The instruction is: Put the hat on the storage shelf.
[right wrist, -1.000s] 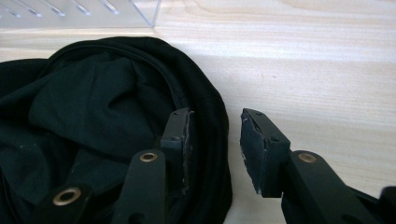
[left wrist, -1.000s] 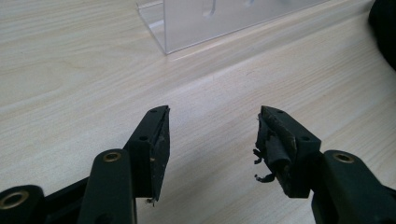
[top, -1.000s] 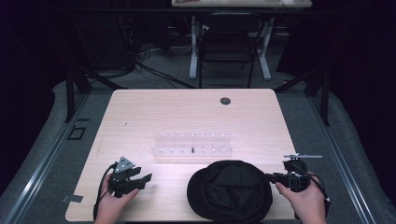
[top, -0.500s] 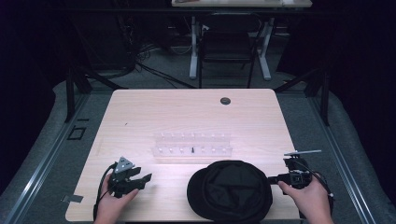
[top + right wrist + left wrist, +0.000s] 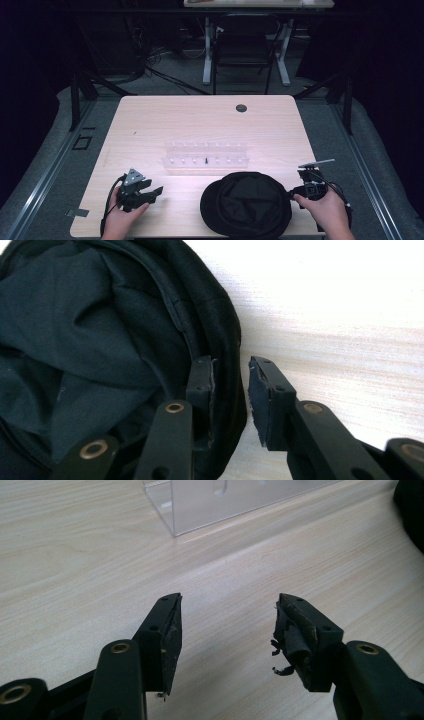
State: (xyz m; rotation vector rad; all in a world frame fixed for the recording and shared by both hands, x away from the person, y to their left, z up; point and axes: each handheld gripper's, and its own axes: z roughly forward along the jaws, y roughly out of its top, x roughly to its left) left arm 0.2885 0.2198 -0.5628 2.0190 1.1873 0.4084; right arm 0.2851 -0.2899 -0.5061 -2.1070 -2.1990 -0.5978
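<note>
- Black fabric is what you are working on: the soft, round black cloth cap (image 5: 246, 203) lies opening-up at the near edge of the pale wooden table (image 5: 200, 125), just right of the middle.
- Your right gripper (image 5: 231, 390) straddles the cap's right-hand rim, one jaw inside the cap and the other outside it. A gap is left on the outer side, so the jaws are part-closed around the rim, not yet pinching it.
- Your left gripper (image 5: 227, 630) rests low over bare wood at the near left, jaws spread wide and empty, well apart from the cap.
- The clear plastic rack (image 5: 206, 156) stands beyond the cap, mid-table, untouched by either gripper.
- Judging from this, you are at the very start: the grasp is lined up and nothing is lifted. Closing on the rim and moving the cap are both left.
</note>
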